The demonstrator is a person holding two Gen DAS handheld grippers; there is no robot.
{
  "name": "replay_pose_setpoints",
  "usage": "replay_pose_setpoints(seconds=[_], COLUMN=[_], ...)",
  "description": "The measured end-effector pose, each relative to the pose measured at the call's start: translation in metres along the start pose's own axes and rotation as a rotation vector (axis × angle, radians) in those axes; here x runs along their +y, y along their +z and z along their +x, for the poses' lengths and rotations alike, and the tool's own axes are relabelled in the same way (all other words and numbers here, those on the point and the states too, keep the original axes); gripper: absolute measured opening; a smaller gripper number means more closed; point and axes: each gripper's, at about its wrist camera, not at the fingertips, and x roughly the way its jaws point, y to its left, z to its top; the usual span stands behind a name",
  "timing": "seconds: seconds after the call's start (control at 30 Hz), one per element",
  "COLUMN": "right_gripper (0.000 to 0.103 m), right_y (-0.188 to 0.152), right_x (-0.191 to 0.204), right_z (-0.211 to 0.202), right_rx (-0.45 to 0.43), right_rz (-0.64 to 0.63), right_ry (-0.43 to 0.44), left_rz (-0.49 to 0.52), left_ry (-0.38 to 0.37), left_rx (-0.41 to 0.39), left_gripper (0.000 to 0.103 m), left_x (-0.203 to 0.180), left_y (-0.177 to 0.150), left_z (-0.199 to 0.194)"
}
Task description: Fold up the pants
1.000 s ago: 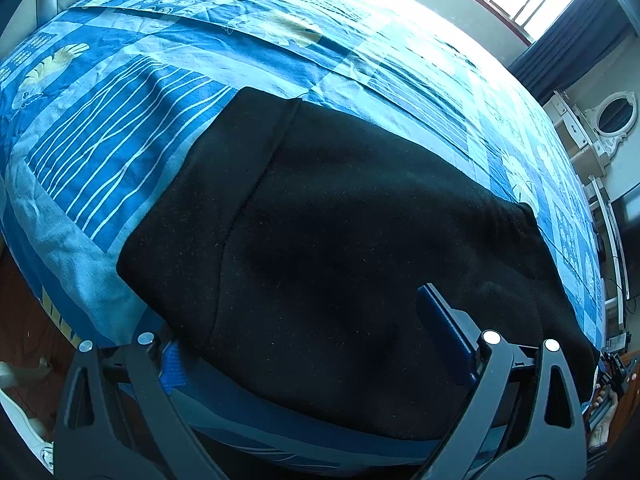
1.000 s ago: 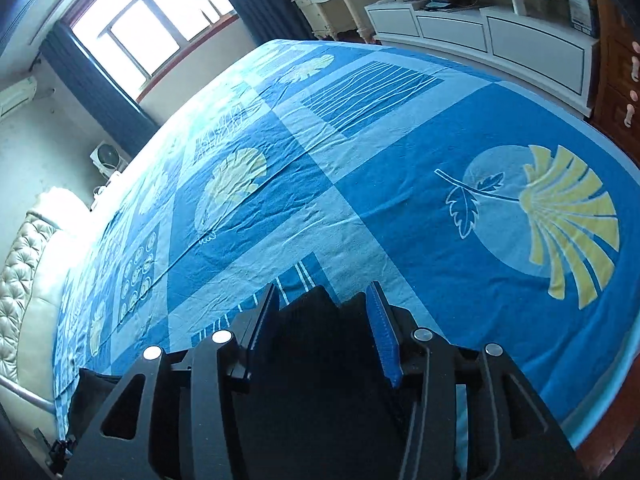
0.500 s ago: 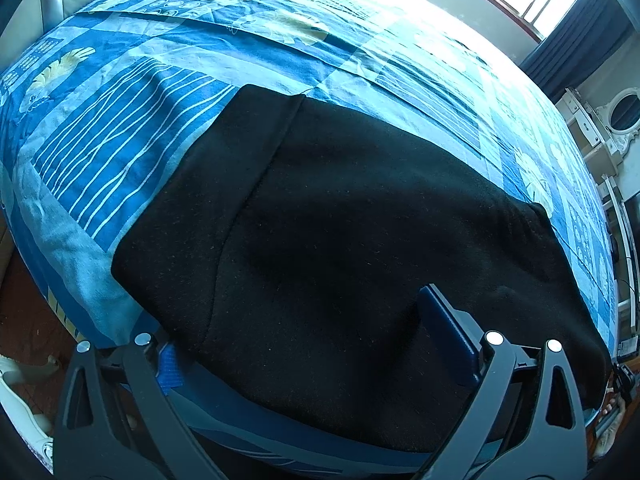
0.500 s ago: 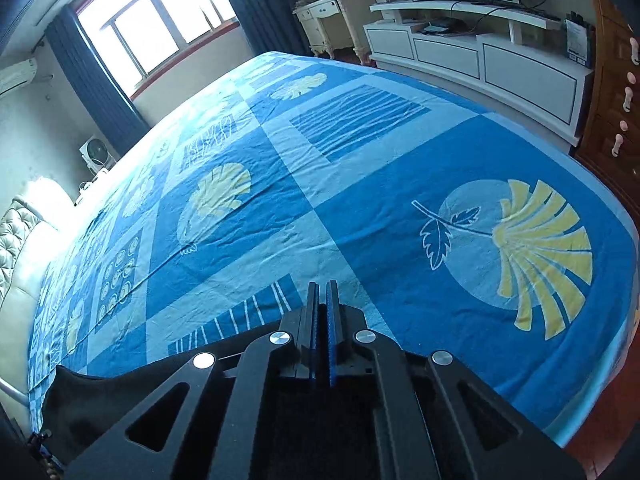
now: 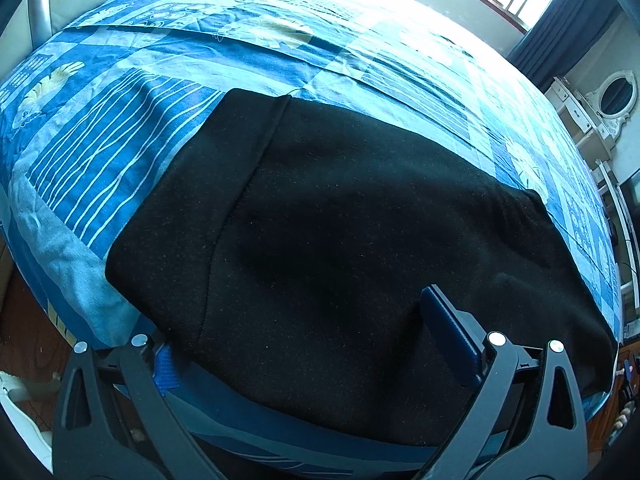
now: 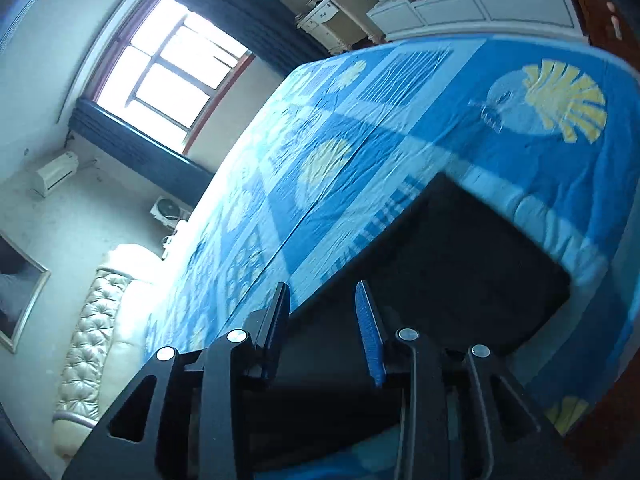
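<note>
My left gripper [image 5: 308,344] gapes wide over the fuzzy black pants [image 5: 340,220]; right gripper [image 6: 322,320] parted, empty, above them on the bed [image 6: 400,120].

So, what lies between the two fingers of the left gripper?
In the left wrist view, the left gripper stands open, and the near edge of the black pants fills the stretch between its fingers, lying on the blue bedspread.

Black pants [image 5: 360,232] lie folded flat on a blue patterned bedspread [image 5: 120,152], filling the space ahead of the left gripper [image 5: 296,344], whose fingers [image 5: 448,332] stand wide apart, the near hem running between them.
</note>
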Motion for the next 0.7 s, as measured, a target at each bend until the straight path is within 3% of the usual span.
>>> replay_pose_setpoints(seconds=[0.13, 0.23, 0.47, 0.6, 0.63, 0.7], right_gripper=[0.035, 0.035, 0.035, 0.035, 0.032, 0.015], right_y=[-0.068, -0.093, -0.106, -0.106, -0.107, -0.109], right_x=[0.006, 0.009, 0.02, 0.02, 0.021, 0.026], right_z=[0.044, 0.065, 0.08, 0.09, 0.09, 0.087], right_rx=[0.181, 0.232, 0.18, 0.135, 0.125, 0.114], right_rz=[0.095, 0.12, 0.157, 0.196, 0.203, 0.191], right_ry=[0.052, 0.035, 0.016, 0.014, 0.002, -0.029], left_rz=[0.035, 0.046, 0.079, 0.031, 0.019, 0.02], left_ry=[-0.018, -0.039, -0.079, -0.126, -0.139, -0.152], left_rx=[-0.026, -0.044, -0.081, -0.018, -0.01, -0.009], left_gripper=[0.1, 0.1, 0.1, 0.1, 0.1, 0.1], left_x=[-0.001, 0.0, 0.001, -0.001, -0.002, -0.005], left_y=[-0.005, -0.01, -0.027, -0.03, -0.031, -0.033], left_z=[-0.01, -0.021, -0.035, -0.028, -0.027, -0.029])
